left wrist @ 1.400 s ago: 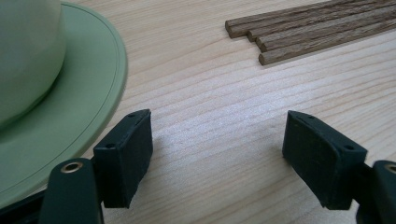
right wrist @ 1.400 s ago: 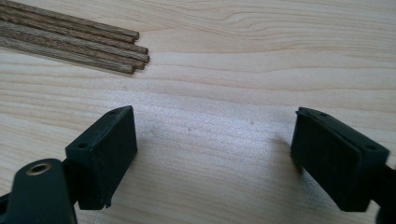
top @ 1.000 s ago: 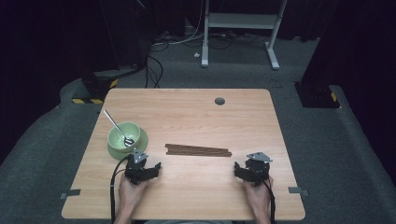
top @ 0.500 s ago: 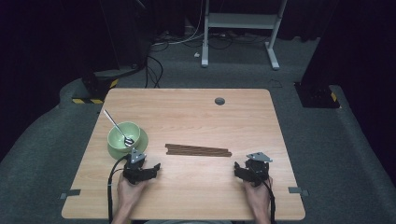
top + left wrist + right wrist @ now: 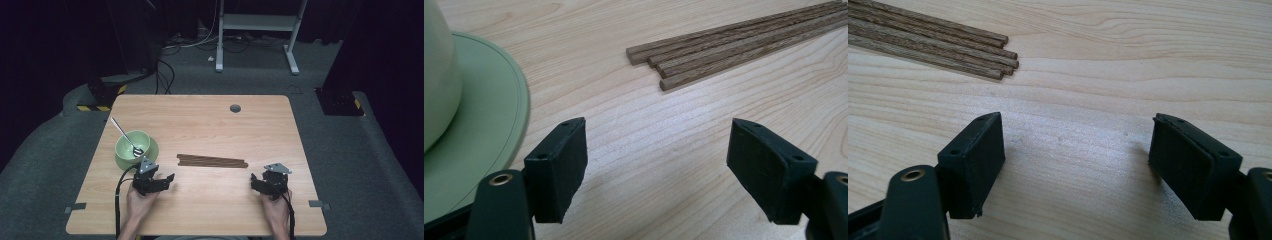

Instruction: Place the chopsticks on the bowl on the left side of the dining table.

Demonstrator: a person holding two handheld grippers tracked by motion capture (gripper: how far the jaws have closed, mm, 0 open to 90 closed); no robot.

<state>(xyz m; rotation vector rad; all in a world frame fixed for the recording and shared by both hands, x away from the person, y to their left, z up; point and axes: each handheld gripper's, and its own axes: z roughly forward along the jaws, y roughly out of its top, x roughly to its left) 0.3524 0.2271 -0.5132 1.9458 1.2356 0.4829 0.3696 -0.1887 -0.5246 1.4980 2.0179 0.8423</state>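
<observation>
No readable text, no labels, no numbers — none anywhere

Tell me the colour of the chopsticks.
Dark brown wood-grain chopsticks, clearest in the left gripper view.

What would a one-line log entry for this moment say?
left gripper: open, empty | right gripper: open, empty | chopsticks: flat on table, between grippers, untouched | spoon: in green bowl

Bare table (image 5: 210, 120) lies open at 12 o'clock past the wooden sticks (image 5: 212, 161). The green bowl (image 5: 133, 146) with its spoon (image 5: 126, 136) blocks the left gripper (image 5: 167, 178) at 11 o'clock.
</observation>
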